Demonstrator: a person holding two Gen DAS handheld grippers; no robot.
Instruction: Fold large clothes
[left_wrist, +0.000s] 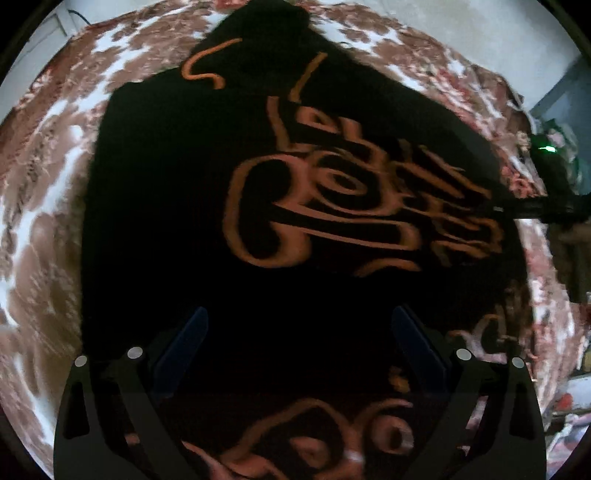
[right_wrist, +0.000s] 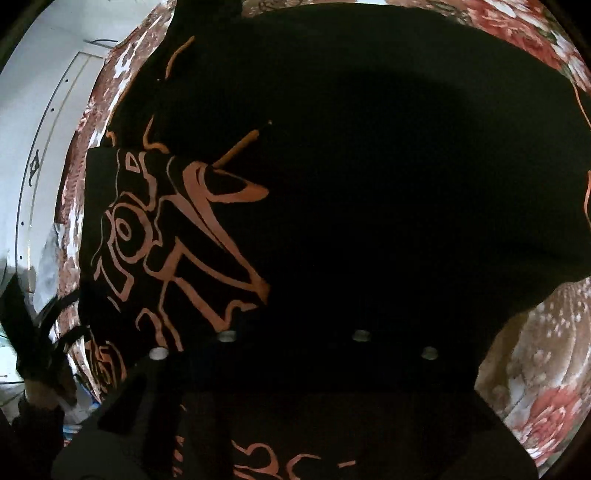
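Black garment (left_wrist: 177, 192) — below spread left fingers (left_wrist: 188, 343)

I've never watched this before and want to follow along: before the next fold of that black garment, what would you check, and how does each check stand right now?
1. Black garment lies on the floral bedspread: ok.
2. Left gripper jaws apart, nothing pinched: ok.
3. Right gripper holding cloth: cannot tell, too dark.
4. One part already folded over, print up: ok.
5. Garment free of wrinkles: cannot tell, left view is blurred.
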